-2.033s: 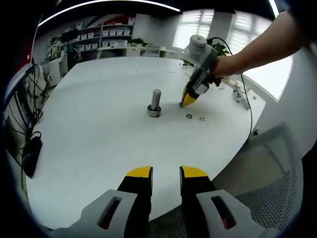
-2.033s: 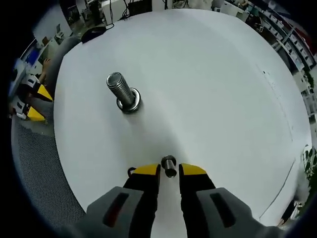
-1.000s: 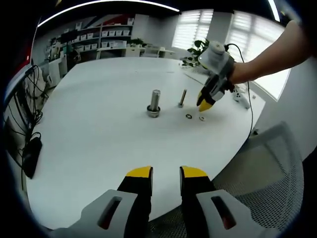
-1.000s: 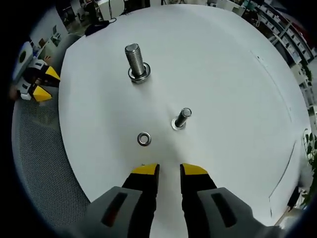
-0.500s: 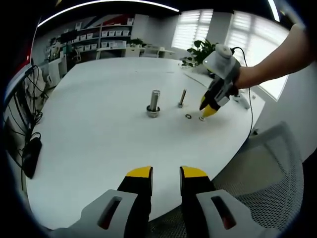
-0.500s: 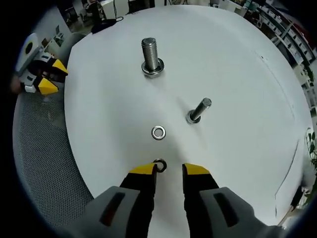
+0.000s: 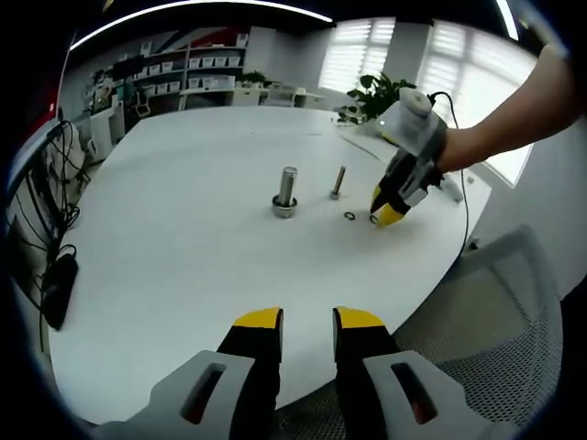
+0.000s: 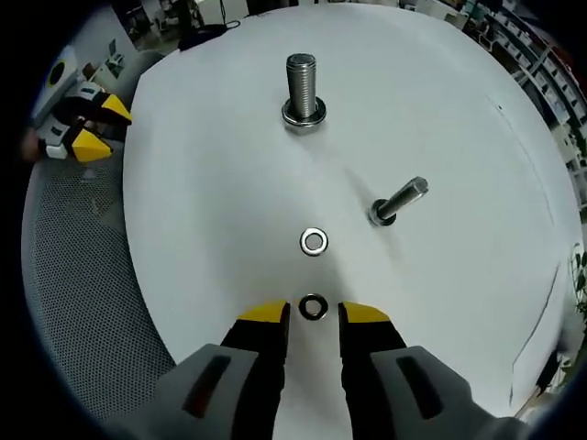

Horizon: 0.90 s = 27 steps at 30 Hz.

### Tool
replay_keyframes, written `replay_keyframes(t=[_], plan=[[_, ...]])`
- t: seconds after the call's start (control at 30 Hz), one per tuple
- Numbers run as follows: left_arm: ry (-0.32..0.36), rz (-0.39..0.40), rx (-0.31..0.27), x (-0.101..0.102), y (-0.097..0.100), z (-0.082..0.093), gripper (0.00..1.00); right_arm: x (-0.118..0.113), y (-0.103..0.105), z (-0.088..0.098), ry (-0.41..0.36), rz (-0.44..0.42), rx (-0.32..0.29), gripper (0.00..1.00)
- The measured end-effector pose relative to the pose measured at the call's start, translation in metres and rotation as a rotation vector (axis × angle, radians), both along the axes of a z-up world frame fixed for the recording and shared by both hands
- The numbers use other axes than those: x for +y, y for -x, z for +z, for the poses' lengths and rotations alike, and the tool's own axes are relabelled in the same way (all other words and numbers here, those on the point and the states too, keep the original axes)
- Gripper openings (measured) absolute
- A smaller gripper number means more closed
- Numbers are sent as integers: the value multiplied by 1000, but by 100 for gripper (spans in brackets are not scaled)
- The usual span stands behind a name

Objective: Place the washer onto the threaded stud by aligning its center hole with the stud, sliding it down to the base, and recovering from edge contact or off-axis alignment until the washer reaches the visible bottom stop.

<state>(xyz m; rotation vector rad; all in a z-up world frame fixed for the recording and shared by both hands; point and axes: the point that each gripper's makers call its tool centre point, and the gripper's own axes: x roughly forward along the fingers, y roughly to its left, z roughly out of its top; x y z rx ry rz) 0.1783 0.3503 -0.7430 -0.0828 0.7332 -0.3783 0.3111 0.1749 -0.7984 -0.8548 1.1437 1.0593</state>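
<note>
In the right gripper view a dark washer [image 8: 313, 307] lies flat on the white table between the yellow fingertips of my open right gripper [image 8: 314, 313]. A second, brighter washer [image 8: 314, 242] lies just beyond it. Farther off stand a thin threaded stud [image 8: 396, 205] to the right and a thick stud [image 8: 303, 89] with a washer at its base. In the left gripper view my left gripper [image 7: 307, 319] hovers open over the table's near edge, with nothing between its fingers. There the right gripper [image 7: 388, 213] reaches down by a washer [image 7: 349, 216], near the thin stud [image 7: 337, 181] and thick stud [image 7: 286, 192].
A grey mesh chair [image 7: 495, 312] stands at the table's edge; its mesh [image 8: 83, 275] also lies left of the table. A black object and cables [image 7: 57, 284] sit at the far left. Shelves [image 7: 183, 69] and windows line the room behind.
The right gripper has dropped closer to the table, and the dark washer now lies squarely between its fingertips instead of by the left one. The left gripper has held still.
</note>
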Motion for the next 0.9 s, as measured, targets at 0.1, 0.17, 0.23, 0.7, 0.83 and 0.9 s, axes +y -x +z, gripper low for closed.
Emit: replay_keyframes(t=[0.1, 0.17, 0.23, 0.7, 0.83, 0.9], plan=[[0, 0, 1, 0, 0, 0, 19, 0, 0, -1, 1, -3, -3, 23], [0, 1, 0, 0, 0, 0, 19, 1, 3, 0, -7, 12, -10, 21], [-1, 0, 2, 0, 0, 0, 19, 0, 2, -1, -19, 13, -12, 20], [1, -5, 5, -1, 0, -1, 19, 0, -1, -3, 57, 90, 30, 14], [1, -8, 6, -1, 1, -1, 19, 0, 0, -3, 125, 90, 38, 14], [-1, -8, 6, -1, 1, -1, 19, 1, 1, -3, 165, 68, 40, 14]])
